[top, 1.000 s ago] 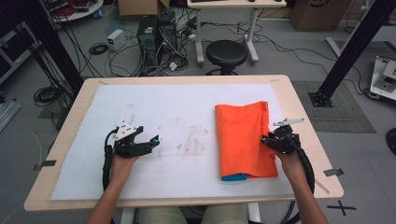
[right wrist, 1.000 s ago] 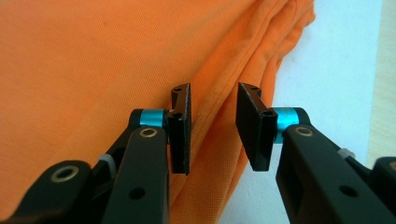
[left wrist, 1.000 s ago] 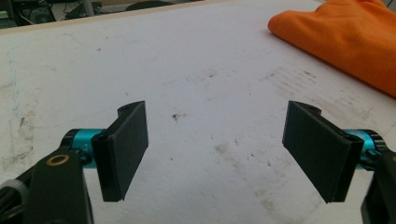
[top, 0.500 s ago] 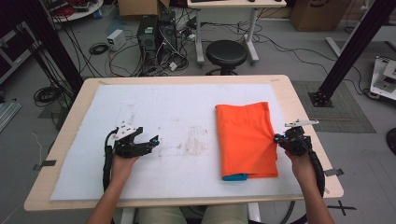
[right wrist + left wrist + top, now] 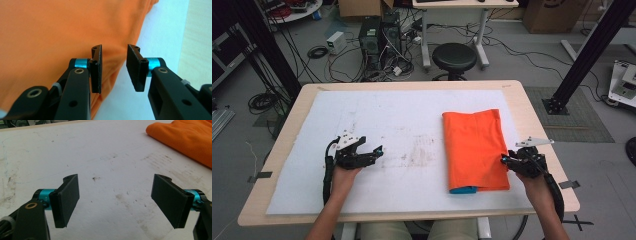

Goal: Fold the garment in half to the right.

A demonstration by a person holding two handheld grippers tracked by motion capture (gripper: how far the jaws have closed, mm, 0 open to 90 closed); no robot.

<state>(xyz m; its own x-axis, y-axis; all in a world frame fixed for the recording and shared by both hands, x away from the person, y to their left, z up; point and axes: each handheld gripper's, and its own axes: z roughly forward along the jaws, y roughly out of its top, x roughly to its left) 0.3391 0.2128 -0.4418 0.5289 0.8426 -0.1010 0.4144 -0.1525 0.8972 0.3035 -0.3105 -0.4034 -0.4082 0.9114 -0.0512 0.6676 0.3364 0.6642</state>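
Observation:
A folded orange cloth (image 5: 473, 147) lies on the right half of the white mat (image 5: 402, 120), with a bit of blue fabric (image 5: 463, 190) peeking out at its near edge. My right gripper (image 5: 506, 160) sits at the cloth's right edge, open, its jaws a small way apart over the cloth's hem (image 5: 113, 67). My left gripper (image 5: 374, 151) rests on the bare mat at the left, wide open with nothing between its jaws (image 5: 115, 200). In the left gripper view the orange cloth (image 5: 185, 137) shows at the upper right.
The wooden table (image 5: 537, 125) frames the stained mat. Beyond the far edge stand a black stool (image 5: 454, 57), computer boxes and cables on the floor. A black frame leg (image 5: 592, 55) rises at the right.
My right gripper has slid off the cloth toward its right edge and opened a little. The left gripper has stayed put.

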